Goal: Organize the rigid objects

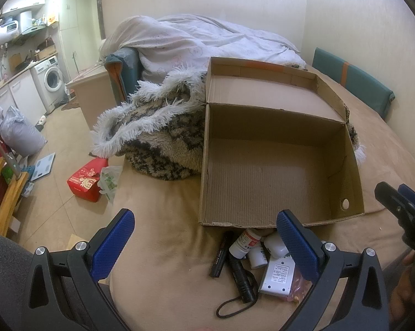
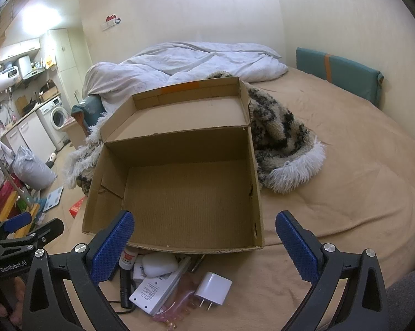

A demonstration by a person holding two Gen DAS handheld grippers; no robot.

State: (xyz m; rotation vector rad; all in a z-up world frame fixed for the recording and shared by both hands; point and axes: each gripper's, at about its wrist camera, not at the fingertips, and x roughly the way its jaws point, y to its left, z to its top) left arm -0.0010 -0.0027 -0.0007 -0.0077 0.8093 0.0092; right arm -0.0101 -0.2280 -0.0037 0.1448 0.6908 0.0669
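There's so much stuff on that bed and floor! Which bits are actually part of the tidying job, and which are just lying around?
Part of the job:
- open brown cardboard box
- white wall plug charger
- black torch with cord
- white pill bottle with red label
- flat white charger with printed label

Just lying about:
- shaggy black-and-beige blanket
- crumpled white duvet
- red carton on the floor

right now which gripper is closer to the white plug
Right. The white plug lies just ahead of the open right gripper, between its fingers. The left gripper, also open, sits farther left, over the flashlight and bottles; the plug is out of its view.
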